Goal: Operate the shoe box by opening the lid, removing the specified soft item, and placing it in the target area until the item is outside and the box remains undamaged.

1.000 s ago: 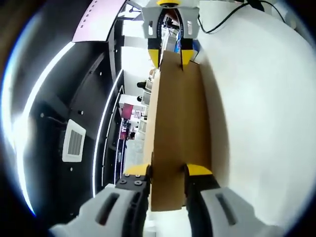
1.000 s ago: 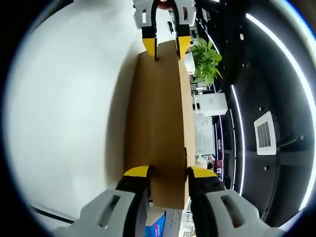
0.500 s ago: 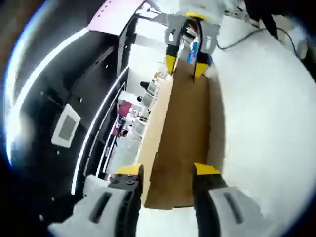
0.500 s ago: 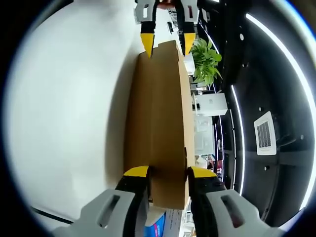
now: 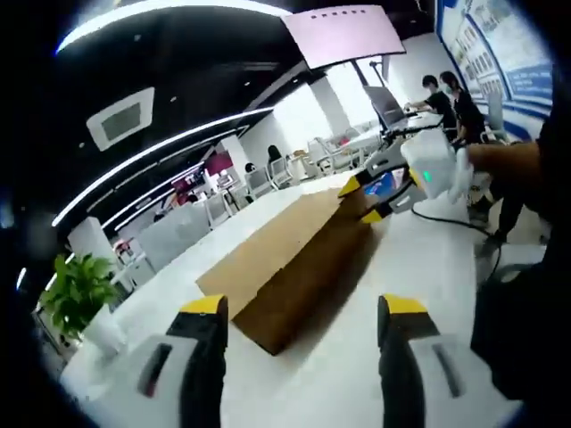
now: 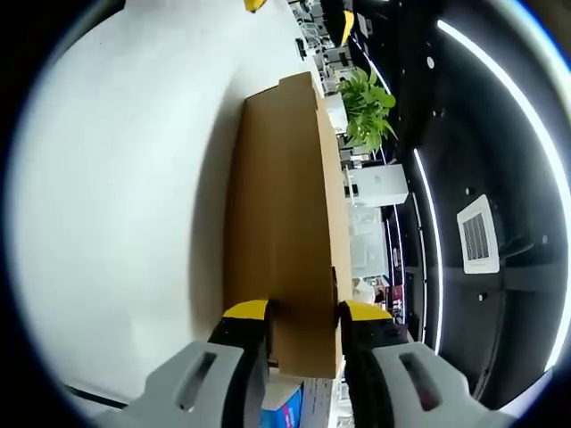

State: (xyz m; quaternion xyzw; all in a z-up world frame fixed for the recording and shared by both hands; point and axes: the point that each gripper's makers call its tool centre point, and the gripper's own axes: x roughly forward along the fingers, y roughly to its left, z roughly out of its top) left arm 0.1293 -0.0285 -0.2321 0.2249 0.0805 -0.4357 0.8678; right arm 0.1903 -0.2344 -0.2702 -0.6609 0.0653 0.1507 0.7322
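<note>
Your right gripper (image 6: 302, 314) has its jaws pinched on the near end of the shoe box (image 6: 284, 205), which lies shut on the white table (image 6: 125, 178). Your left gripper (image 5: 303, 312) hangs with jaws spread, holding nothing, the box at its 12 o'clock. The cardboard looks light and stiff but crushable (thin walls dent easily), so I'd judge the lid's rim the place to take hold, with gentle pressure. The soft item isn't visible.
</note>
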